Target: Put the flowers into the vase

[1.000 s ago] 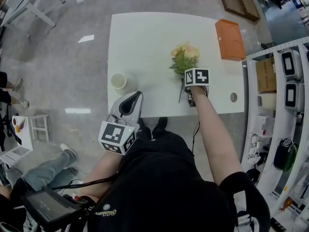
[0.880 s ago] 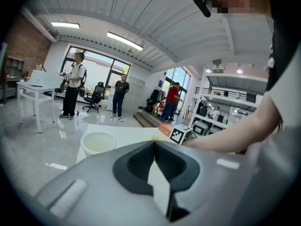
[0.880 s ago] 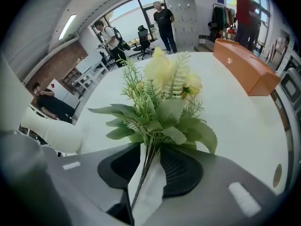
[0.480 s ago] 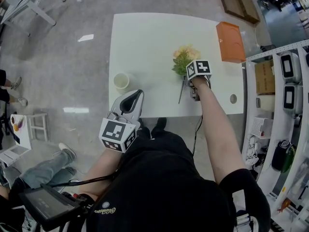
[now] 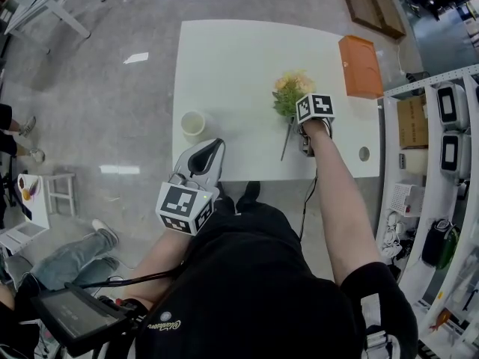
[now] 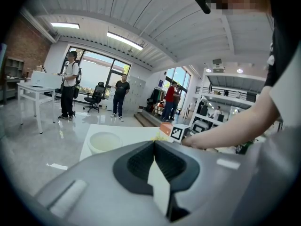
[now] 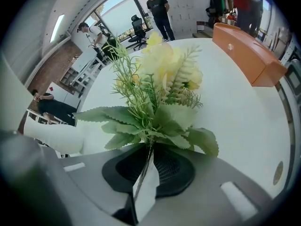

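As it stands: pickup stage, nothing is in the vase yet.
right gripper (image 7: 149, 157): your jaws have just been closing and now pinch the stem of the flowers (image 5: 292, 92).
flowers: on the white surface (image 5: 232, 58), right of centre, blooms pointing away from you. Can't tell if they're lifted clear.
vase (image 5: 193, 125): upright near the surface's left edge, empty, well apart from the flowers.
left gripper (image 6: 154, 147): jaws together, nothing between them, held off the near edge.
done: the grasp, by the look of it.
left: lift, carry across to the vase, drop the stem in, let go.
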